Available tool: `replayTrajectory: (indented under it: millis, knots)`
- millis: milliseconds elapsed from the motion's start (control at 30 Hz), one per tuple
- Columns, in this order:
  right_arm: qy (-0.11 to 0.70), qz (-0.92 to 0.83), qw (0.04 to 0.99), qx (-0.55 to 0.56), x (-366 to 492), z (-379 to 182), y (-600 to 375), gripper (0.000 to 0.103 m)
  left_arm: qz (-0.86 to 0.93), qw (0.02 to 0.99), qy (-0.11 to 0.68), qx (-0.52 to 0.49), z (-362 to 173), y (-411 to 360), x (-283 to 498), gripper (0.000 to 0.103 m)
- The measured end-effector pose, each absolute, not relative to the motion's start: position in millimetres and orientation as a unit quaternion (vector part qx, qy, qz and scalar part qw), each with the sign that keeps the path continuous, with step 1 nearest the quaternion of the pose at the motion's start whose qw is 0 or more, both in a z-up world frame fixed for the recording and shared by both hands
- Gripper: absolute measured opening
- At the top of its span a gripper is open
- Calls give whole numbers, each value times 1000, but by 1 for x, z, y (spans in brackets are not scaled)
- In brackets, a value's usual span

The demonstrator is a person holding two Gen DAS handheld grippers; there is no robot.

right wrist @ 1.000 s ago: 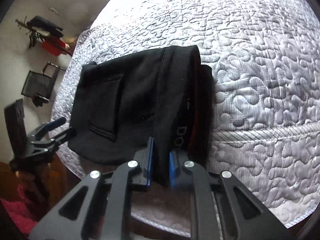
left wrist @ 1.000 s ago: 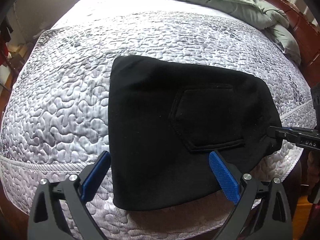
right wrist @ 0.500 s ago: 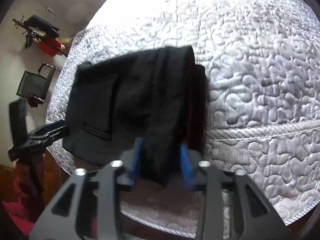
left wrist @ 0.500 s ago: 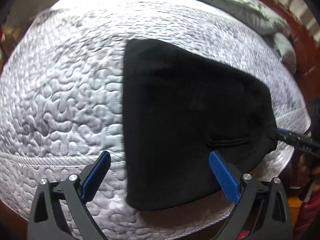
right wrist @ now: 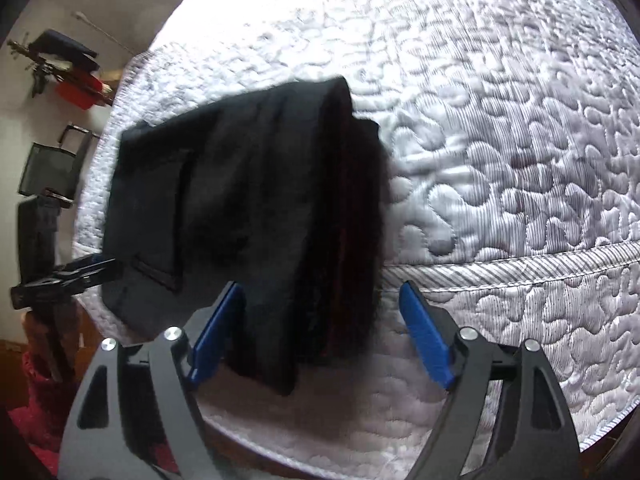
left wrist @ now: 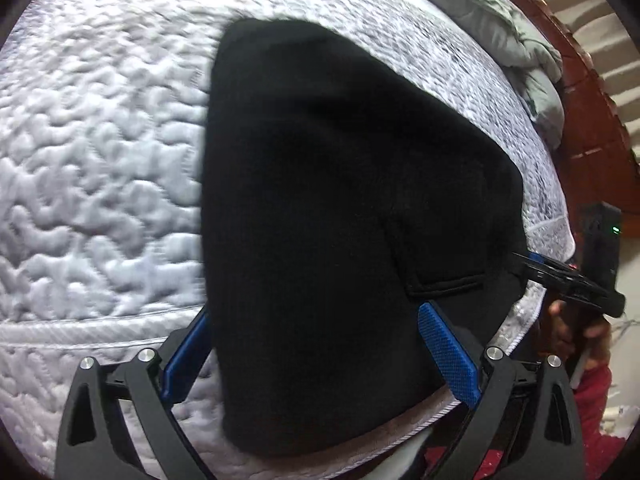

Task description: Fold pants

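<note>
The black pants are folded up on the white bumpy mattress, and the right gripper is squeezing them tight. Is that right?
Not quite. The black pants are folded on the white quilted mattress, but the right gripper is not squeezing them. Its jaws have just been opening, and the right wrist view shows both blue pads standing apart, with the pants edge lying loose between them.

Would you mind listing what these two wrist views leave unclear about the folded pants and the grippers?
- Left wrist view: the pants read as flat black, so layers and folds are lost; motion blur smears the mattress.
- Left wrist view: whether the left gripper touches the cloth; the pants cover its left pad.
- Right wrist view: the pants' near edge and the lettering on it are blurred. The right gripper has just been opening, cloth between its pads.
</note>
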State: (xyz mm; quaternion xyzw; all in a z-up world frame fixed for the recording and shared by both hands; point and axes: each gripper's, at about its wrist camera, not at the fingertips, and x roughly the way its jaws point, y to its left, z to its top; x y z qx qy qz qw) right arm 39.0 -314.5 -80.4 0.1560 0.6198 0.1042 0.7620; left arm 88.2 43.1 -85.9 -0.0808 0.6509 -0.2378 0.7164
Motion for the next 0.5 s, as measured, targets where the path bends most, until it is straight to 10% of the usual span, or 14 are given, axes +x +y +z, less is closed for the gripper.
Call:
replayTrajectory:
  millis: [133,433,500]
  knots:
    - [639,86,748,161,44,-101,-313,101,-241,711,659,-48,-93,30,88,99]
    - [635,59,754,160,48,-108,-297,101,-236,714,657,-55,-98,29,89,100]
    - [627,62,758,168,46,-106,-293,88,-232,718,653,-58,-95,30,87,100]
